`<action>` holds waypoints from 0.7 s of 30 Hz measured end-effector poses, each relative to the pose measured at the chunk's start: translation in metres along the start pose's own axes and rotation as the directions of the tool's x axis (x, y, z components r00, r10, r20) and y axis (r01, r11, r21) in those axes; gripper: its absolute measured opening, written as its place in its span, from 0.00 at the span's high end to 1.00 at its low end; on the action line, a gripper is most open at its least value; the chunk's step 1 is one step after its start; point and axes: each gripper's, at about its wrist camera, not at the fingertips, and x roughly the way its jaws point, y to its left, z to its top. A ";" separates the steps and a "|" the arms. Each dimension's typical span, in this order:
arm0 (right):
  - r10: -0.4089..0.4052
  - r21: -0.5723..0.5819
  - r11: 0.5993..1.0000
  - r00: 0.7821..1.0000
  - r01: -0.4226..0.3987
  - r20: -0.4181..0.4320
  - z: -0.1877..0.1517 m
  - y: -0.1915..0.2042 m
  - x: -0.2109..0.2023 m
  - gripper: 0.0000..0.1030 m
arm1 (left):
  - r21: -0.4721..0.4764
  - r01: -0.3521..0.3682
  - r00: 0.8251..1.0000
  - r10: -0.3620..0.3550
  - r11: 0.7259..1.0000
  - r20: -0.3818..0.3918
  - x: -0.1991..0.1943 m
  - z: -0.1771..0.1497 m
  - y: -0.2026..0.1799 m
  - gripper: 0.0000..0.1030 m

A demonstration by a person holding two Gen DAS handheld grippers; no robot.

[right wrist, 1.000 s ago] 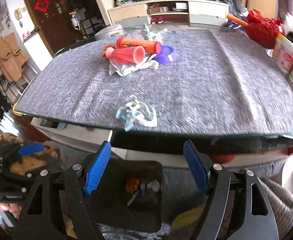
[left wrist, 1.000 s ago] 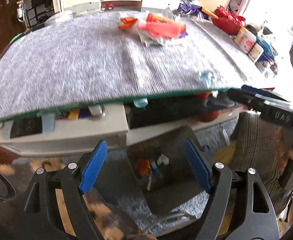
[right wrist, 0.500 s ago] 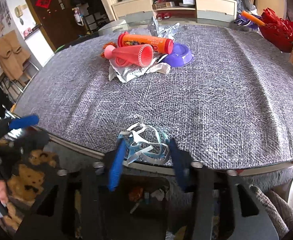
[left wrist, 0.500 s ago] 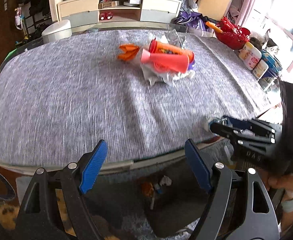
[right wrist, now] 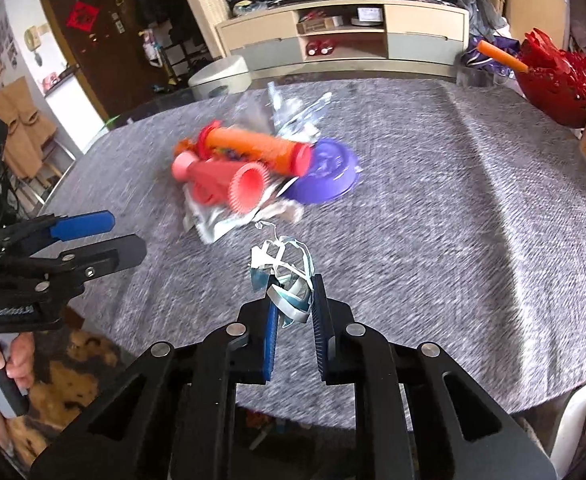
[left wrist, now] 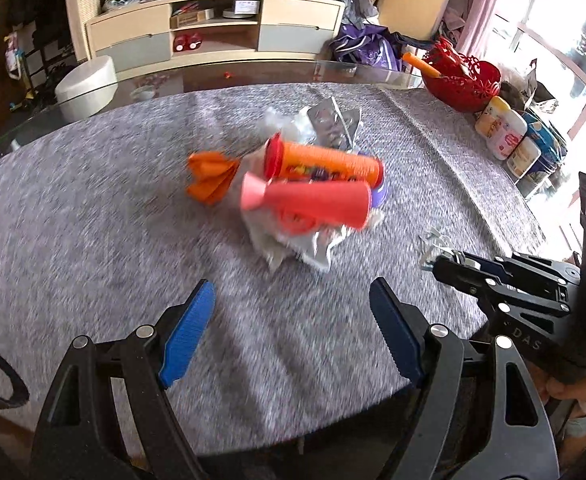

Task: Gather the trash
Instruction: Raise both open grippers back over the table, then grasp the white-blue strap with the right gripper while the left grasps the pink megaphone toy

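My right gripper (right wrist: 293,292) is shut on a crumpled white and pale blue plastic scrap (right wrist: 283,268) just over the grey table mat (right wrist: 433,248); the scrap (left wrist: 433,242) also shows at the tip of that gripper (left wrist: 447,264) in the left wrist view. My left gripper (left wrist: 293,312) stands open with nothing between its fingers, short of the trash pile. The pile holds an orange tube (left wrist: 325,164), a pink ribbed cone (left wrist: 309,202), a silver wrapper (left wrist: 293,240), an orange paper scrap (left wrist: 209,176) and a purple bowl (right wrist: 325,178).
A red basket (left wrist: 459,76) and several jars (left wrist: 505,132) stand along the table's right edge. A low cabinet (left wrist: 213,36) and a white stool (left wrist: 87,86) lie beyond the far edge. The near table edge runs just under both grippers.
My right gripper closed on the plastic scrap at the table's near edge and carried it forward over the mat. My left gripper rose from below the table edge toward the pile.
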 end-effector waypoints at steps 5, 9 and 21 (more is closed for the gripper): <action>0.010 0.039 0.999 1.000 -0.010 -0.007 0.002 -0.017 0.006 0.83 | 0.028 0.012 1.000 -0.012 1.000 -0.008 0.020 0.022 -0.008 0.22; 0.024 0.053 0.998 1.000 -0.023 -0.020 0.000 -0.025 0.011 0.83 | 0.050 0.016 1.000 -0.015 0.999 -0.019 0.036 0.036 -0.015 0.19; 0.060 0.053 0.997 0.998 -0.058 -0.036 0.001 -0.030 0.016 0.83 | 0.103 -0.010 0.999 0.013 0.995 -0.030 0.064 0.048 -0.018 0.25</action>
